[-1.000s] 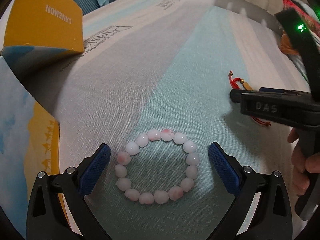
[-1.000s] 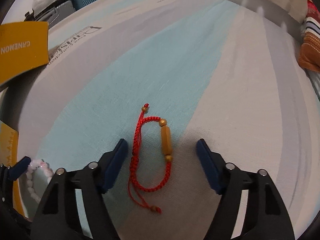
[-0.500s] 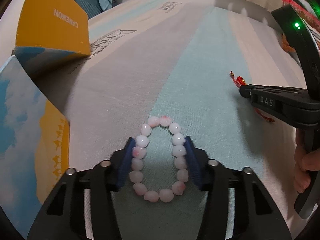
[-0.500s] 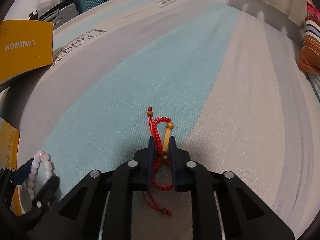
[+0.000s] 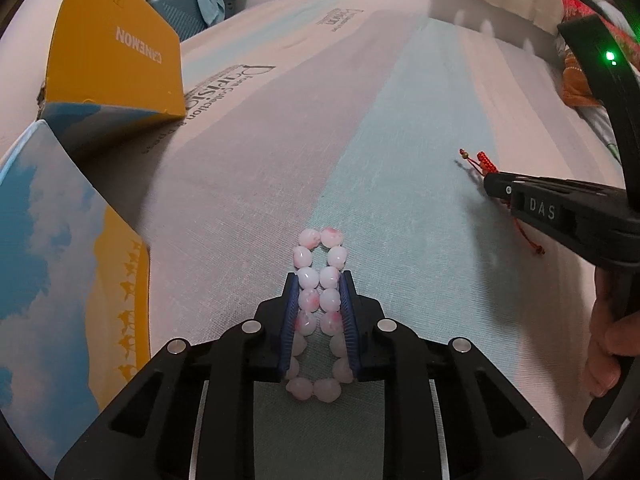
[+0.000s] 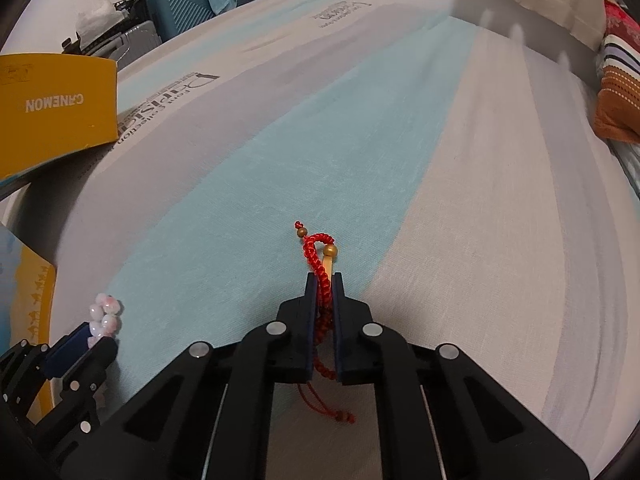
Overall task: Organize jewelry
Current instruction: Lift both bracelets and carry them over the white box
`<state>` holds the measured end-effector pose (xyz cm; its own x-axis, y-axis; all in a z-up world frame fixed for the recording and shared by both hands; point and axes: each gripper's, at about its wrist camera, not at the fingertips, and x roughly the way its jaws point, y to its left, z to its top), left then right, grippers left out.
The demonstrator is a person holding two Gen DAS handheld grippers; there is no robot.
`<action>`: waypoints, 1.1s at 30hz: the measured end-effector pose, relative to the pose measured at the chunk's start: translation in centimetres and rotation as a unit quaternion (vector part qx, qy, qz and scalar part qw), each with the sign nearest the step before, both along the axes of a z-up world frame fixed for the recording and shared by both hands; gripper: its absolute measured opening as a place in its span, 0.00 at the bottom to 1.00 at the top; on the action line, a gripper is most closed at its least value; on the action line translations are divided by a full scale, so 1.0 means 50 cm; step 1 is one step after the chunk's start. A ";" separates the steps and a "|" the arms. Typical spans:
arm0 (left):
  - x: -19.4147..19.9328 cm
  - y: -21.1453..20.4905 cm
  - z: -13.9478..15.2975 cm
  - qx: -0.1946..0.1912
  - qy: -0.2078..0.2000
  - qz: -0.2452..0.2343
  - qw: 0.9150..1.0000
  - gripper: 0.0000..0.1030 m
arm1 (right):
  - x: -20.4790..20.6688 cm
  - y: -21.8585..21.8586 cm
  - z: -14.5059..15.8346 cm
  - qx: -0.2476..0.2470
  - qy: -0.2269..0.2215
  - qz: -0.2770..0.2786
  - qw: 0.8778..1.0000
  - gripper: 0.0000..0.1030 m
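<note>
A pink and white bead bracelet (image 5: 320, 272) is squeezed flat between the blue pads of my left gripper (image 5: 319, 280), which is shut on it just above the striped bedsheet (image 5: 400, 140). It also shows in the right wrist view (image 6: 105, 316). A red cord bracelet with a gold tube bead (image 6: 322, 258) is pinched in my right gripper (image 6: 324, 278), its loop sticking out past the tips and its cord tail hanging below. The right gripper also shows in the left wrist view (image 5: 494, 184), to the right of the beads.
An open yellow and blue box stands at the left, with its lid (image 5: 116, 48) raised and its sky-printed side (image 5: 60, 264) close to my left gripper. A striped cushion (image 6: 618, 92) lies at the far right. A suitcase (image 6: 180, 4) stands beyond the bed.
Both grippers have closed: the left squeezed the round bead bracelet into a narrow loop, the right pinched the red cord bracelet. Both bracelets now sit between the pads.
</note>
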<state>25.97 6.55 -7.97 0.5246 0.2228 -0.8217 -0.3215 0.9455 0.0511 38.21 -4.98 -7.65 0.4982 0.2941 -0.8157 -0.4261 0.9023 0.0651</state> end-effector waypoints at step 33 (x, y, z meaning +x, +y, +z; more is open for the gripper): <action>-0.090 -0.060 0.148 0.014 -0.027 -0.024 0.999 0.19 | -0.186 -0.118 0.144 0.040 -0.039 -0.068 0.996 0.06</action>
